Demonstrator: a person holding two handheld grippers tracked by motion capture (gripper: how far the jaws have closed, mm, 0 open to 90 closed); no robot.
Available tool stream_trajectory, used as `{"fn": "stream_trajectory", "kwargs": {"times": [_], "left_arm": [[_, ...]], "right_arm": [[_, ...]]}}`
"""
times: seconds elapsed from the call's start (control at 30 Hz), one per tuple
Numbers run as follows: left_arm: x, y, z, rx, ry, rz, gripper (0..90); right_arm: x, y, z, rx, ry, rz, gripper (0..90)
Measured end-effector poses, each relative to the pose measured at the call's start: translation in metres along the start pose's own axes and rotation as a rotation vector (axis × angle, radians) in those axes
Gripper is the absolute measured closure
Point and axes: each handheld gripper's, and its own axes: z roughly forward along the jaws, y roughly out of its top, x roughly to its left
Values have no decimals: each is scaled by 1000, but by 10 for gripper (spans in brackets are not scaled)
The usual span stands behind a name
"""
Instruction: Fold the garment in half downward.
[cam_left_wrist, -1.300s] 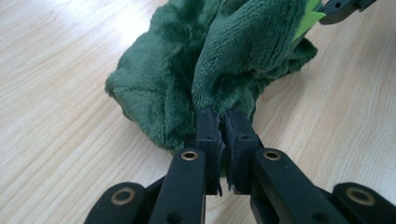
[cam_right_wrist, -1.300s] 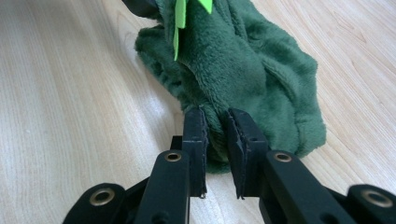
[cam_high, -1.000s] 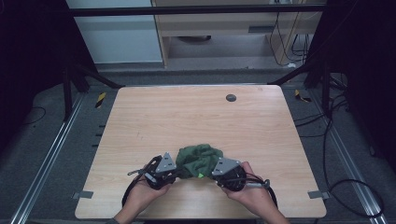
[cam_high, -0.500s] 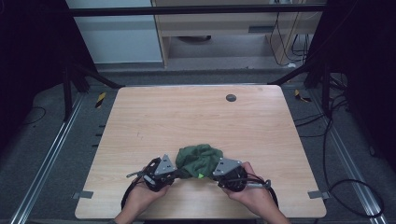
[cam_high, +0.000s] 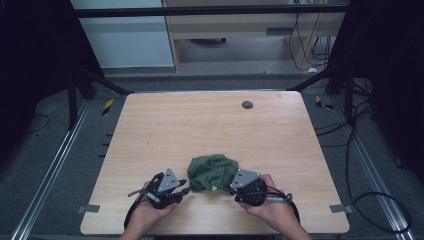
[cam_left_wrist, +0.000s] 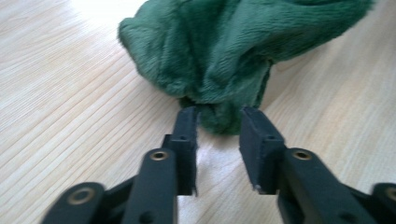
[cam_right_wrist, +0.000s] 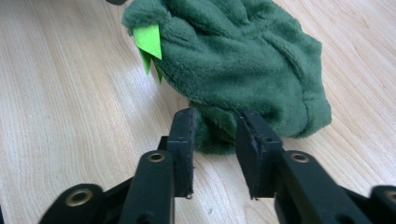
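Observation:
A crumpled dark green fleece cloth (cam_high: 212, 171) lies on the wooden table (cam_high: 200, 125) near its front edge. My left gripper (cam_high: 184, 191) sits at the cloth's left side and my right gripper (cam_high: 231, 187) at its right side, each held in a hand. In the left gripper view the jaws stand open (cam_left_wrist: 219, 114), with the lowest fold of the cloth (cam_left_wrist: 233, 46) reaching just between their tips. In the right gripper view the jaws are open (cam_right_wrist: 215, 116) around a hanging fold of the cloth (cam_right_wrist: 243, 51). A light green tag (cam_right_wrist: 149, 41) sticks out of the cloth's edge.
A small black round disc (cam_high: 247, 104) lies at the table's far side. Cables (cam_high: 280, 196) trail from the right gripper over the front edge. Metal rails and dark frame posts flank the table.
The left gripper has slid slightly back and to the left, away from the cloth. The right gripper and the cloth have hardly moved.

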Motion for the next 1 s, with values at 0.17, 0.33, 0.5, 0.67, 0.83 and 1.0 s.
{"fn": "stream_trajectory", "kwargs": {"times": [0.17, 0.33, 0.5, 0.67, 0.83, 1.0], "left_arm": [[4, -2, -1, -10, 27, -30, 527], [10, -3, 0, 11, 41, -73, 378], [14, -5, 2, 22, 58, -129, 234], [19, -6, 2, 35, 77, -175, 139], [26, -6, -3, 57, 98, -188, 100], [32, -8, -6, 84, 104, -192, 84]], "right_arm": [[-2, -1, -1, 4, -12, 13, 583], [-6, -5, -1, 14, -25, 46, 483], [-11, -11, -2, 25, -38, 85, 435], [-18, -20, -5, 29, -67, 128, 304], [-29, -30, -8, 45, -80, 205, 148], [-35, -40, -13, 45, -97, 236, 99]]}}
